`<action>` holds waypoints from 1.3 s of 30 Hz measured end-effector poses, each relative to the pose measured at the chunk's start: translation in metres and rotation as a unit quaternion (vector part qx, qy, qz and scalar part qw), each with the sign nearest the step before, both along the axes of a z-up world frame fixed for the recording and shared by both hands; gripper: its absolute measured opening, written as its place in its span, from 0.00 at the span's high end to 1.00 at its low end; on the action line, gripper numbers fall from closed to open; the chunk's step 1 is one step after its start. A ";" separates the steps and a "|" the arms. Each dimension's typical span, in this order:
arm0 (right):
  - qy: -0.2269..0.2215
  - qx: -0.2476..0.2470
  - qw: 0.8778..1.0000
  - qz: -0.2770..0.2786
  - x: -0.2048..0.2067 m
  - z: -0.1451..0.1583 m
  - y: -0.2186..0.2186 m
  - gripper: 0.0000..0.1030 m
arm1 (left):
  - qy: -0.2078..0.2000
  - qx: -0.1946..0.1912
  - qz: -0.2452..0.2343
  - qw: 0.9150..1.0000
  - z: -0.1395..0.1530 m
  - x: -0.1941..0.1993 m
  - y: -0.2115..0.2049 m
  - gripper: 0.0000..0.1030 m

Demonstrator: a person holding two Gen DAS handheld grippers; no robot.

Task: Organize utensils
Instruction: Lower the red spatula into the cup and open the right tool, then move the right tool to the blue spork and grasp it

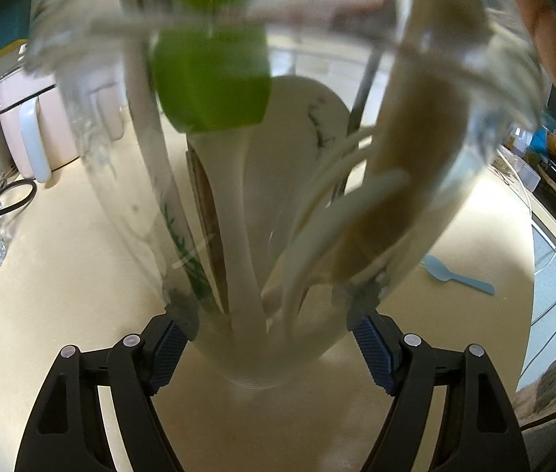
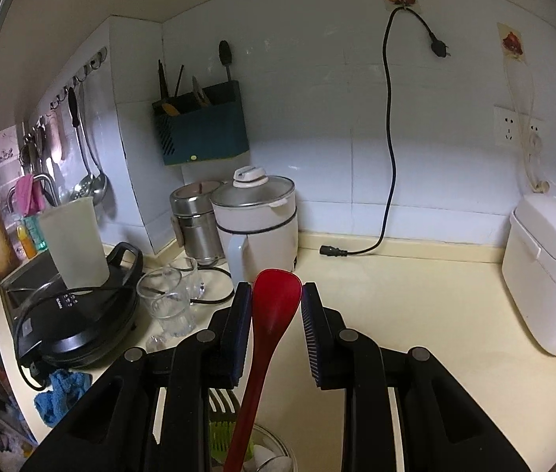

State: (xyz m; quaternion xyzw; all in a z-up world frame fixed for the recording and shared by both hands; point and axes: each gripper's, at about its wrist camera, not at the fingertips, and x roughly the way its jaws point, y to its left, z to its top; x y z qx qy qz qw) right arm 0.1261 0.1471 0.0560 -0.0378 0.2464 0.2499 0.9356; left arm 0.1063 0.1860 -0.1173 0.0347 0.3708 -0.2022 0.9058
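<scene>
In the left wrist view my left gripper [image 1: 274,306] is shut on a clear glass jar [image 1: 120,181] that stands on the cream counter [image 1: 61,275]. The jar holds several utensils: a green slotted spatula [image 1: 211,78], white spoons [image 1: 340,212], a wooden spoon [image 1: 415,149]. A light blue spoon [image 1: 457,275] lies on the counter to the right. In the right wrist view my right gripper [image 2: 276,295] grips the bowl of a red spoon [image 2: 274,314]. Its handle hangs down into the jar [image 2: 274,452], beside the green spatula [image 2: 222,436].
Behind on the counter stand a white electric kettle [image 2: 256,228], a steel canister [image 2: 195,224], empty glasses [image 2: 167,303], a black griddle [image 2: 77,314] and a white rice cooker [image 2: 549,271]. A loose black power cord [image 2: 388,149] hangs from the wall. A teal utensil holder [image 2: 203,126] is wall-mounted.
</scene>
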 end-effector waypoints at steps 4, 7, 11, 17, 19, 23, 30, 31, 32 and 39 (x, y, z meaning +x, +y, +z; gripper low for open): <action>0.016 -0.010 1.000 0.012 -0.005 -0.009 0.000 0.75 | 0.000 0.002 -0.001 1.000 0.002 -0.002 0.000 0.22; 0.011 -0.021 0.999 0.027 -0.018 -0.005 -0.005 0.75 | 0.000 0.002 -0.001 1.000 0.002 -0.002 0.000 0.22; 0.012 -0.037 0.998 0.055 -0.037 0.006 -0.015 0.69 | 0.000 0.002 -0.001 1.000 0.002 -0.003 0.000 0.22; 0.010 -0.049 0.998 0.037 -0.047 0.021 -0.039 0.58 | 0.000 0.003 0.000 1.000 0.002 -0.003 0.001 0.22; 0.023 -0.052 0.998 0.014 -0.041 0.023 -0.056 0.58 | 0.001 0.003 0.001 1.000 0.003 -0.005 -0.001 0.22; 0.073 -0.051 0.996 -0.032 -0.023 0.016 -0.098 0.58 | 0.001 0.004 0.002 1.000 0.002 -0.005 -0.002 0.22; 0.240 0.036 0.968 -0.067 -0.005 -0.034 -0.179 0.58 | 0.000 0.009 0.006 1.000 -0.002 -0.001 -0.009 0.22; 0.274 0.062 0.958 -0.052 -0.003 -0.044 -0.186 0.58 | -0.001 0.010 0.006 1.000 -0.002 -0.002 -0.010 0.22; 0.313 0.093 0.944 -0.037 -0.003 -0.060 -0.195 0.58 | -0.001 0.011 0.005 1.000 -0.002 -0.002 -0.010 0.22; 0.360 0.038 0.930 -0.059 -0.017 -0.109 -0.216 0.58 | 0.006 0.020 -0.001 1.000 -0.007 -0.001 -0.022 0.22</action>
